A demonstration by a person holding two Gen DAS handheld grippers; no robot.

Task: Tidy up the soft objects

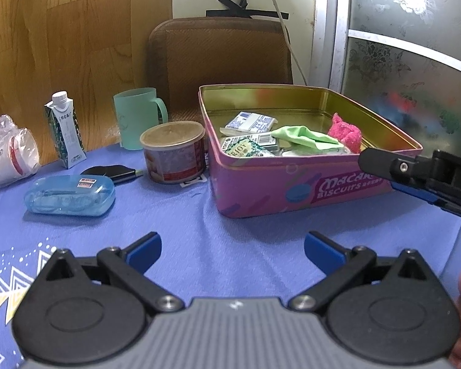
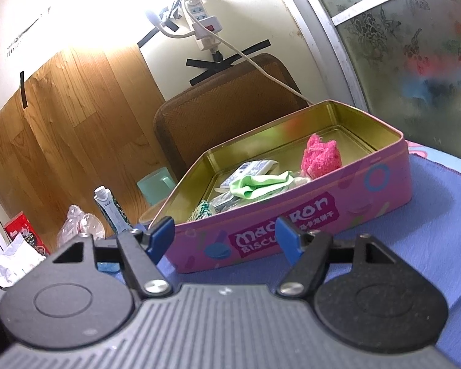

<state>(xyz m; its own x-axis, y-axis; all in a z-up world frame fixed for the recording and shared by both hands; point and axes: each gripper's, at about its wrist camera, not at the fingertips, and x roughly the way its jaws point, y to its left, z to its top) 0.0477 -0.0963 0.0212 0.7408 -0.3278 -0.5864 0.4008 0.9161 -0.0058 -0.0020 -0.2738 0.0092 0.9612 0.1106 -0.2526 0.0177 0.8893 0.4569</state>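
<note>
Both tongs are spread and empty: the left tongs (image 1: 233, 253) hang low over the blue cloth (image 1: 199, 246) on the tabletop, short of the pink tin (image 1: 292, 184), and the right tongs (image 2: 224, 240) sit just in front of the tin's long wall, nothing between their pads. Look inside the tin and the job seems mostly done: the pink knitted piece (image 2: 321, 156) stands against the far right side, the green cloth (image 2: 258, 186) lies crumpled in the middle, and a few soft packets (image 1: 250, 123) are stacked at the left end. What's left? Outside the tin I can't pick out any clearly soft thing to gather, unless the crinkled plastic bag (image 1: 9, 156) at the far left counts, and that's hard to judge from here. The rest out there looks hard: a round can (image 1: 173, 152) touching the tin's left wall, a green mug (image 1: 136, 118) behind it, a small carton (image 1: 66, 132), a blue clear case (image 1: 70, 195) and a dark flat item (image 1: 110, 172) beside it. A reach to the bag would have to clear the can, the case and the carton. A brown cushion (image 1: 221, 58) leans on the wall behind.
</note>
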